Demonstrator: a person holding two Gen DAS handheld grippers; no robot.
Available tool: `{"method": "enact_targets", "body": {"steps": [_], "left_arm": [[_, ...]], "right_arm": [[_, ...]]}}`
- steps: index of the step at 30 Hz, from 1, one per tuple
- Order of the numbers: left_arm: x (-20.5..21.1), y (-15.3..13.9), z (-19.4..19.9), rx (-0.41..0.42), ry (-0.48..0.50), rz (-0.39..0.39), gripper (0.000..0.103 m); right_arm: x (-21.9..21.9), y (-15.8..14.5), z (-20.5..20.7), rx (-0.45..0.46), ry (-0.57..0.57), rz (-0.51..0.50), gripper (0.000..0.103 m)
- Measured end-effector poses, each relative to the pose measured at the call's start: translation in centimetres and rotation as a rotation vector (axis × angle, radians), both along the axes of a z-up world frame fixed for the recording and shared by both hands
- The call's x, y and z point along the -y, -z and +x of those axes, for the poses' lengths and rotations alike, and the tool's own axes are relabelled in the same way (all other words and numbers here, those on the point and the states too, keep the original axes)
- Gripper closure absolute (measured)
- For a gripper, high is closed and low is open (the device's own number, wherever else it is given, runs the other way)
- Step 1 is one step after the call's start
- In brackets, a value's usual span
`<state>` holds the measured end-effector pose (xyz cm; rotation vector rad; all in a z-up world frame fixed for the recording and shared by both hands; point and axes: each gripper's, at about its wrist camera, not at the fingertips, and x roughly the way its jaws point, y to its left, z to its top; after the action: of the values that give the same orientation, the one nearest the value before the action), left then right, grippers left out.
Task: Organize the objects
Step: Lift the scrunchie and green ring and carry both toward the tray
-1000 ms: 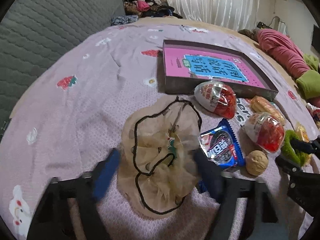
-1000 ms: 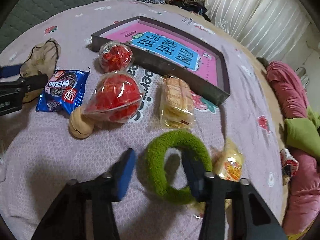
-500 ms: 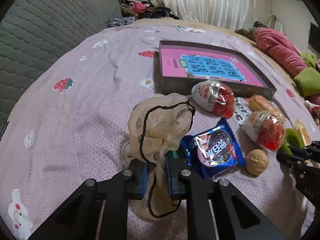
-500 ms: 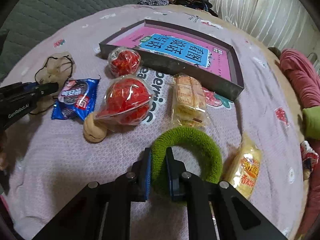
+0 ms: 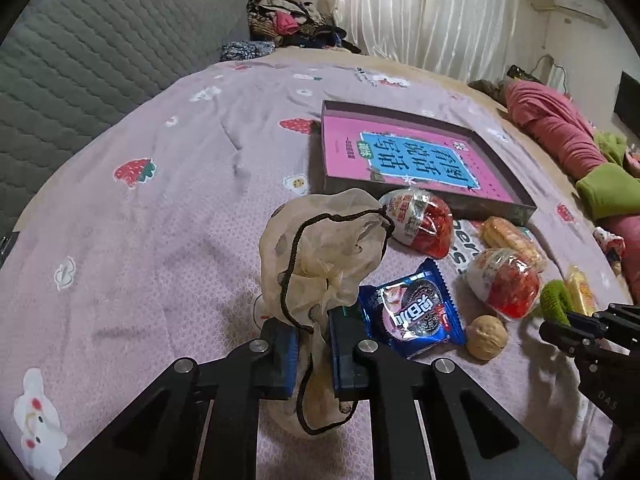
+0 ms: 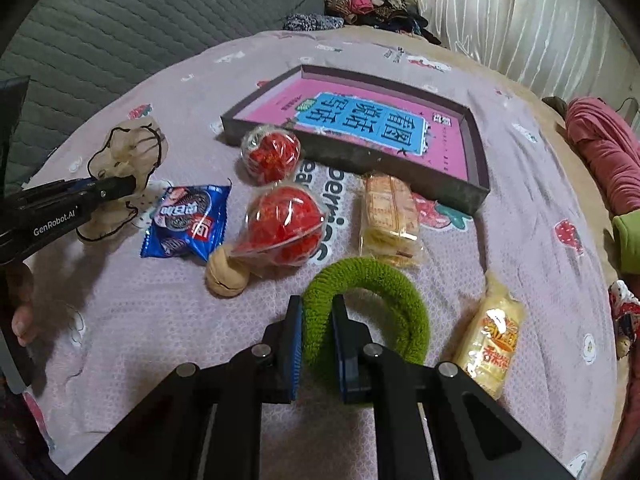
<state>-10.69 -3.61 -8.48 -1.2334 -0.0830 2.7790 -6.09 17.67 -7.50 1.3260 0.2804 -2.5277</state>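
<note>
My left gripper (image 5: 314,320) is shut on a beige mesh drawstring pouch (image 5: 320,248), bunched up above the purple bedspread; the same pouch (image 6: 132,152) shows at the left of the right wrist view. My right gripper (image 6: 316,324) is shut on the near rim of a fuzzy green ring (image 6: 368,304). Behind them lies a dark shallow box (image 6: 472,192) with a pink and blue book inside. Loose on the bed are a blue cookie packet (image 6: 188,222), two red-filled clear eggs (image 6: 284,226) (image 6: 272,154), a walnut (image 6: 224,276), a cracker pack (image 6: 390,216) and a yellow snack bag (image 6: 494,340).
A grey quilted headboard (image 5: 80,52) stands at the back left. Piled clothes (image 5: 288,24) and white curtains (image 5: 432,12) lie beyond the bed. Red and green bedding (image 5: 568,148) crowds the right edge. A person's fingers (image 6: 22,312) show at the far left.
Both grippers went from open to shut: the left closed on the pouch and raised it off the bed, the right closed on the green ring's rim and lifted slightly.
</note>
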Motion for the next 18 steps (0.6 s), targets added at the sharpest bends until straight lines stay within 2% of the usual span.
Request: {"method": "enact_targets", "body": {"steps": [18], "left_arm": [[0.1,-3.7,2.6,-0.047,-0.008,0.043,0.091]], "right_arm": [[0.2,-5.0,1.8,-0.11,0.024,-0.079,0.089]]}}
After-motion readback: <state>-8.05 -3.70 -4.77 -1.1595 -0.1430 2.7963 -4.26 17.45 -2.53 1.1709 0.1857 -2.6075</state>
